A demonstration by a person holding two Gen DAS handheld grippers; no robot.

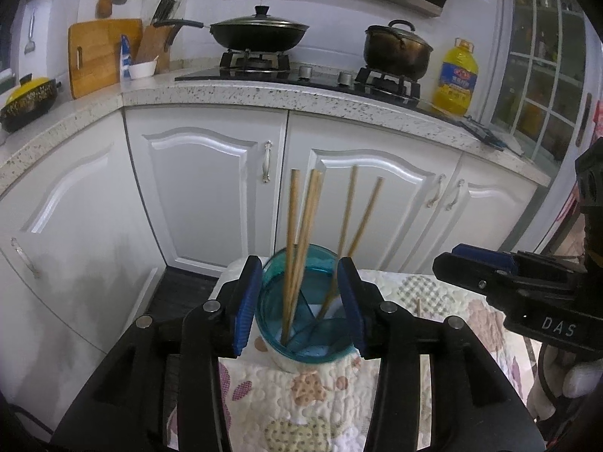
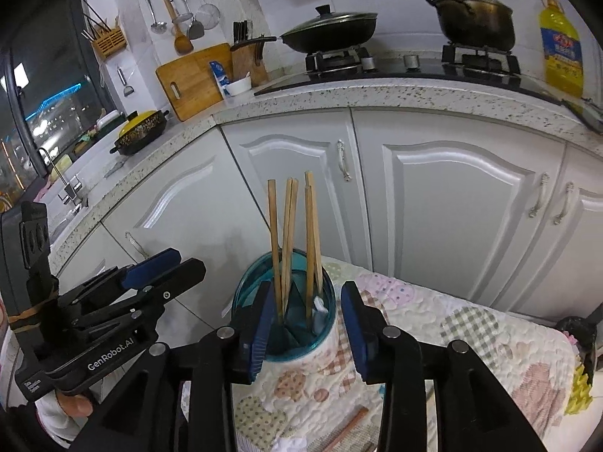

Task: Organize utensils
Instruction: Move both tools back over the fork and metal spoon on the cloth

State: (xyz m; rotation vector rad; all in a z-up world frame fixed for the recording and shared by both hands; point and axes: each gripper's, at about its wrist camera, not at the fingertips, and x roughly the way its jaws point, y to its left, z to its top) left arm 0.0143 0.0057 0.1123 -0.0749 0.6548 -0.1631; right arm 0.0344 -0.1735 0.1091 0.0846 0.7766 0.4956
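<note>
The left hand-held gripper (image 1: 299, 305) fills the bottom of its frame, jaws spread clear of the blue holder (image 1: 301, 312) at lower centre on the quilted cloth (image 1: 320, 395), the right hand-held gripper (image 2: 307, 324) likewise spread and empty, so the loose chopstick (image 2: 348, 427) at the bottom edge of the right view should be pinched mid-shaft and dropped beside the standing chopsticks (image 1: 301, 226).

Chopsticks (image 1: 297, 226) stand in the holder (image 1: 271, 339) on the quilted table (image 1: 320, 395).

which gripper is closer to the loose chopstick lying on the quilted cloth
Right, I think. The loose chopstick lies just below the right gripper, near its fingers. The left gripper frames the teal holder further off, its jaws apart and empty.
</note>
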